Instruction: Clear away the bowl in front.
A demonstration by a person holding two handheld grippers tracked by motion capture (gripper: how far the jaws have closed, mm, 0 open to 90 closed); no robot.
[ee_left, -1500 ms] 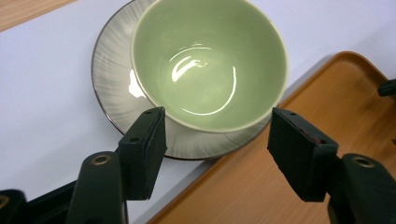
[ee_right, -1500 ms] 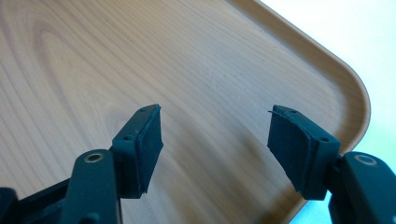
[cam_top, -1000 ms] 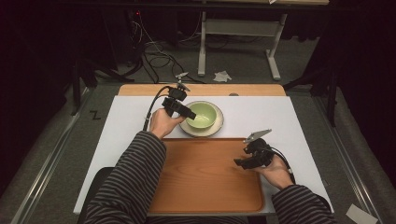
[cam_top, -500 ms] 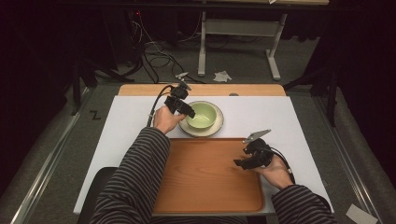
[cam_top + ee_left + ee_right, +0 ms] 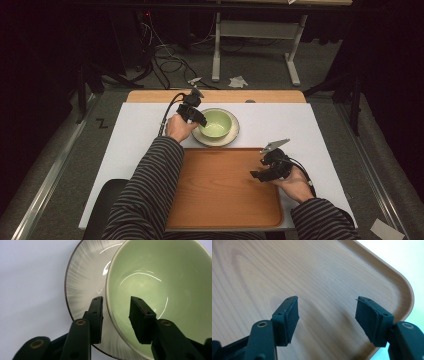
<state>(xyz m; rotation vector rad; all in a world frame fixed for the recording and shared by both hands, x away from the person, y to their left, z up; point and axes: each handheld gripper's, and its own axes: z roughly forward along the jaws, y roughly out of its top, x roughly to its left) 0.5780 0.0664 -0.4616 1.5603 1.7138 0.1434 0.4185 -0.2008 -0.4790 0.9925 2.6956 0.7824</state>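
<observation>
Two black jaws of the left gripper (image 5: 116, 320) straddle the near rim of a pale green glazed ceramic bowl (image 5: 160, 287), one inside, one outside; they have just been closing, and a sliver of gap remains at each pad. The bowl sits on a grey ribbed saucer with a dark edge (image 5: 82, 282) on the white desk (image 5: 145, 130), just beyond the wooden tray (image 5: 220, 190). Its far rim is cut off. The right gripper (image 5: 327, 317) hovers spread over the tray.
</observation>
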